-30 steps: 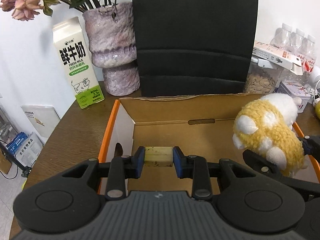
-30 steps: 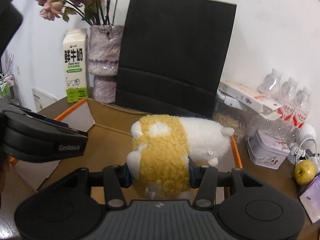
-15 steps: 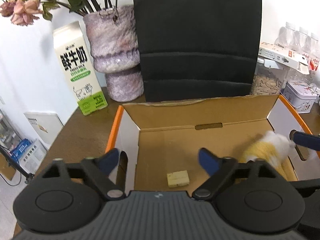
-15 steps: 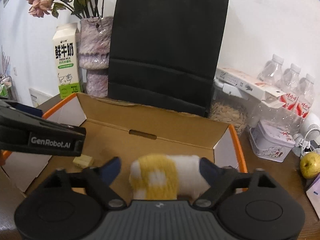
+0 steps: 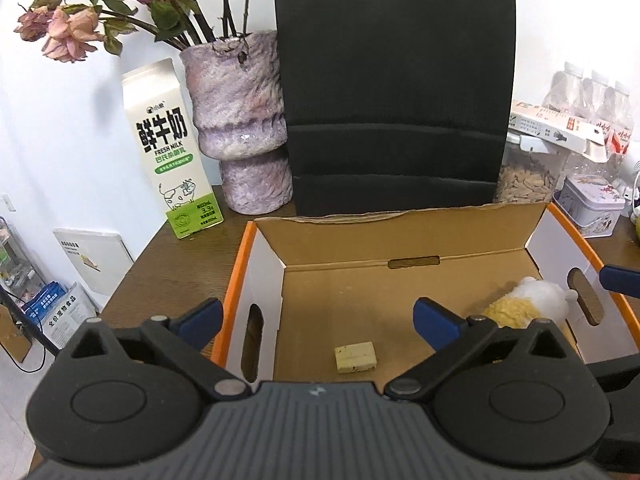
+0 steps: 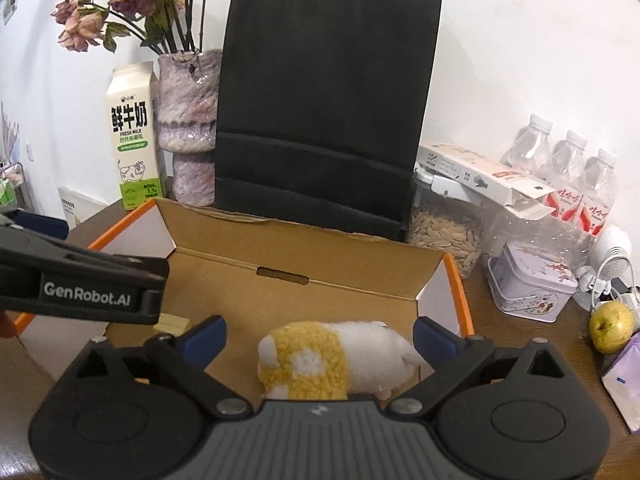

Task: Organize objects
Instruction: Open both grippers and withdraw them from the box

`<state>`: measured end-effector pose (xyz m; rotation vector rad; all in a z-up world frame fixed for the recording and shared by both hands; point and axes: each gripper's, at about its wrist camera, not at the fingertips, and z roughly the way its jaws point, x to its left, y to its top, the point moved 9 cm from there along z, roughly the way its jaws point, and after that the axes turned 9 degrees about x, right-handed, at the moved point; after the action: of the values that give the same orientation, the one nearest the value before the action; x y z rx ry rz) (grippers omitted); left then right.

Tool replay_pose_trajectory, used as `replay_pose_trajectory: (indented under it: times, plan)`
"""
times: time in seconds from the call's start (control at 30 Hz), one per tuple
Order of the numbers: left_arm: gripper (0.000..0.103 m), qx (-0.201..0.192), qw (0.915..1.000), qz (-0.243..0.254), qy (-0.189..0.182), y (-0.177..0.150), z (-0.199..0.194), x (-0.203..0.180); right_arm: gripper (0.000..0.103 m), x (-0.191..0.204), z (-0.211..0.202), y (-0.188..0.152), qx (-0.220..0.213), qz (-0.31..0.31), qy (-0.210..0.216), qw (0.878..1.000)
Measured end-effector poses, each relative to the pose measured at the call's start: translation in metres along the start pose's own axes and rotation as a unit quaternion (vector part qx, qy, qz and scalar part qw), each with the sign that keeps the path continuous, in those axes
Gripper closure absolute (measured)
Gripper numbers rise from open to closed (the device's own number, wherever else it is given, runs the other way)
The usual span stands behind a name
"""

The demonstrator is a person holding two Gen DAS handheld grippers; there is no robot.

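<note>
Now both grippers hang over the open cardboard box (image 5: pixel 400 236), each with its jaws spread wide and nothing between the pads. The left gripper (image 5: pixel 318 318) has just been opening; its blue pads stand well apart, and the small yellowish block (image 5: pixel 355 357) lies loose on the box floor below the gap, toward the near left of the box. The right gripper (image 6: pixel 320 334) has likewise just been opening, and the plush toy (image 6: pixel 336 358), yellow at one end and white at the other, lies on its side on the box floor between the spread pads without touching either one, in the near right part of the box. From the right wrist view the left gripper's black body with white lettering reaches in from the left edge and hides most of the block. Behind the box, at its far side, stands a black paper bag (image 6: pixel 328 112); left of the bag are a mottled purple vase (image 5: pixel 240 128) with dried flowers and a milk carton (image 5: pixel 170 148). To the right of the box sit a jar of seeds (image 6: pixel 446 236), a small tin (image 6: pixel 532 284), water bottles (image 6: pixel 568 168) and a green apple (image 6: pixel 610 326) on the brown table (image 5: pixel 168 276).
</note>
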<state>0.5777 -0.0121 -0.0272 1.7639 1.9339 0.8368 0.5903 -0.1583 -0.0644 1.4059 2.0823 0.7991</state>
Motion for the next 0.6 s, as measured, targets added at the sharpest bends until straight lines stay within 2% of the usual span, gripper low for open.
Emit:
replay_pose_trajectory:
  times: [0.6]
  plan:
    - [0.000, -0.045, 0.9989, -0.017, -0.005, -0.028, -0.078, 0.022, 0.003, 0.016, -0.097, -0.021, -0.057, -0.007, 0.003, 0.998]
